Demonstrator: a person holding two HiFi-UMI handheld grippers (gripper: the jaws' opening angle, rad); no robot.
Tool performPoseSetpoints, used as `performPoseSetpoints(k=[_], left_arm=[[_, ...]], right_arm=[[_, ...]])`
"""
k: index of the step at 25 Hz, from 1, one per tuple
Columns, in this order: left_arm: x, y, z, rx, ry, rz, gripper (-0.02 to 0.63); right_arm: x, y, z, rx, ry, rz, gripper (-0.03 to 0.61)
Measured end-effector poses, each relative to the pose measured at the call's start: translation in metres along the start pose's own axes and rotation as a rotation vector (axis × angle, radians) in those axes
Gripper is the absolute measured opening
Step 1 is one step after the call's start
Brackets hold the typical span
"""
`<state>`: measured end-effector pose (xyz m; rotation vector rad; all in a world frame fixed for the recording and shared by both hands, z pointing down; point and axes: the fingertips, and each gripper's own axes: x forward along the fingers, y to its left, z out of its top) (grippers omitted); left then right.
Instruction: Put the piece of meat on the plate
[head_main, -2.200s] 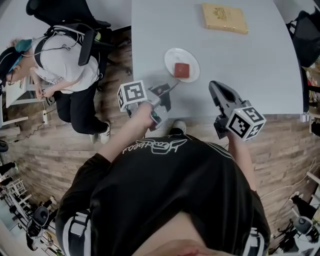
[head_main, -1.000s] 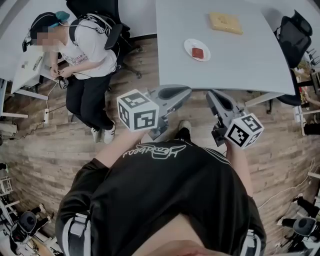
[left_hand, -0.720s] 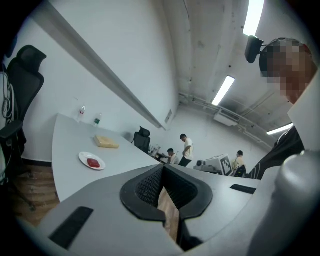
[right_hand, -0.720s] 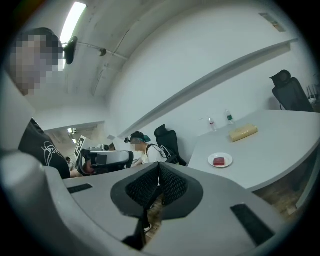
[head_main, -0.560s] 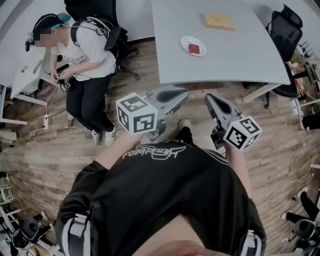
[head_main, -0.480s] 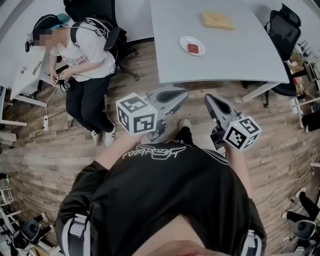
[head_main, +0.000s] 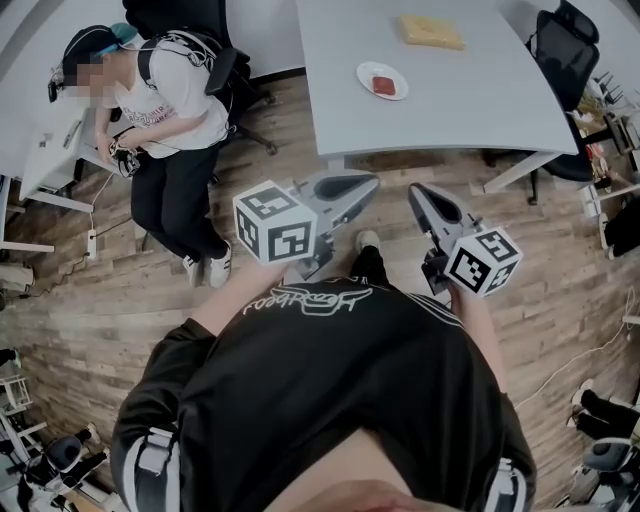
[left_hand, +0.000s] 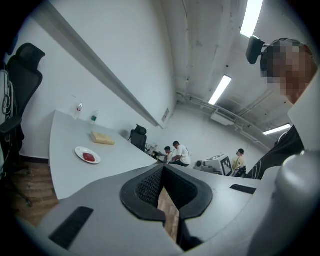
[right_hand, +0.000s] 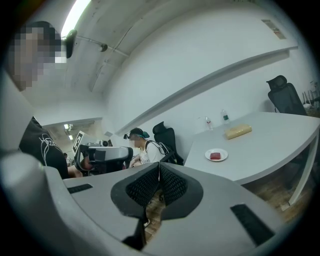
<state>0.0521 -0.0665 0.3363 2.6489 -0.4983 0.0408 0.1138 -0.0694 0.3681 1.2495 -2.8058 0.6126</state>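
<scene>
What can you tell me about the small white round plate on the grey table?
The small white round plate looks smooth, like ceramic, with a shallow rim. It lies flat toward the left side of the grey table in the head view. A red square piece of meat rests on its middle. Nothing else touches it.

Piece of meat (head_main: 383, 84) on plate (head_main: 366, 72) toward surface's (head_main: 460, 95) left side, block (head_main: 431, 31) behind and right of it, seated person (head_main: 165, 95) well off left.

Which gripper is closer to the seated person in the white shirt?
Left. In the head view the left gripper is to the right of the seated person; the right gripper lies farther right, beyond it.
</scene>
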Motion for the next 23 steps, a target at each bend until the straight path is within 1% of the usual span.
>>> performPoseSetpoints(k=[11,23], left_arm=[[0.001,-0.007,-0.001,0.002,0.010,-0.011,0.008],[0.007,-0.024,-0.016,0.001,0.031,-0.028,0.008]], right_arm=[[-0.006,0.004,0.003,0.004,-0.006,-0.003,0.009],[-0.033,0.004,-0.008,0.020,-0.032,-0.040,0.009]])
